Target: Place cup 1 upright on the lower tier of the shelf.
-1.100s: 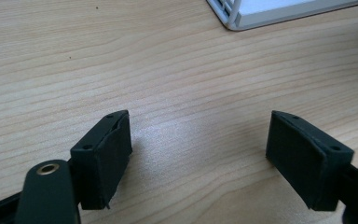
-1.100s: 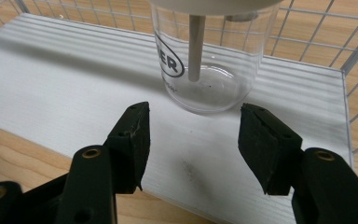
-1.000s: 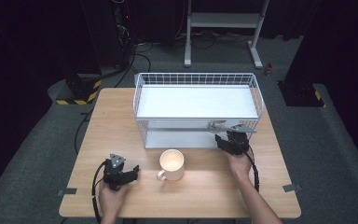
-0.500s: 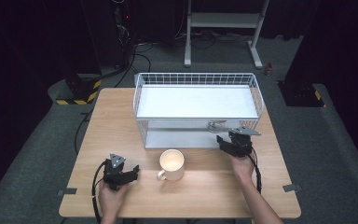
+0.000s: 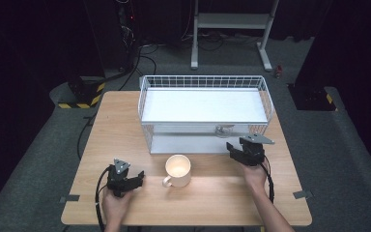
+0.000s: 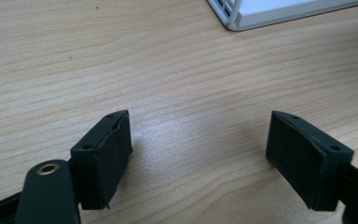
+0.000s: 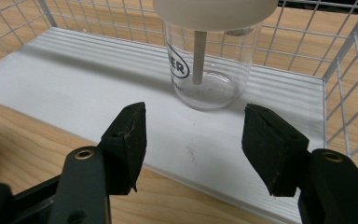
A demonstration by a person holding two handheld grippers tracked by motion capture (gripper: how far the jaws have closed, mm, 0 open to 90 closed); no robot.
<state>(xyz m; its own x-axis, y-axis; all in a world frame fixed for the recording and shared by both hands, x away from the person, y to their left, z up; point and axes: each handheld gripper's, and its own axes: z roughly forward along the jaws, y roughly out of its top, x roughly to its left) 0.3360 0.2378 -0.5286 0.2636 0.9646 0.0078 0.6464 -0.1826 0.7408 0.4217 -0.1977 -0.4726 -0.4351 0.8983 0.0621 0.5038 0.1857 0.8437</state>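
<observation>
Two grippers, both with nothing in them right now. Your right gripper [image 5: 235,151] sits at the open front of the wire rack [image 5: 266,99], at the lower shelf [image 7: 98,84]; its jaws are apart with bare shelf between them, and they've just been opening a bit. The clear jar [image 7: 209,60] with the pale lid stands upright on that shelf straight ahead of the jaws, not touching them, toward the rack's right end; the wire side wall is close on the jar's right and the wire back is just behind it, so the roomy side is to its left, where the shelf runs bare. The upper shelf hangs over the jar too, so headroom looks tight.

Your left gripper [image 5: 134,180] rests low at the near left of the table [image 5: 121,125], jaws spread over bare wood, holding nothing; plenty of open tabletop around it, with the rack's corner [image 6: 233,14] well ahead.

The cream mug [image 5: 178,169] stands between your two hands, just in front of the rack, handle toward the near edge.
</observation>
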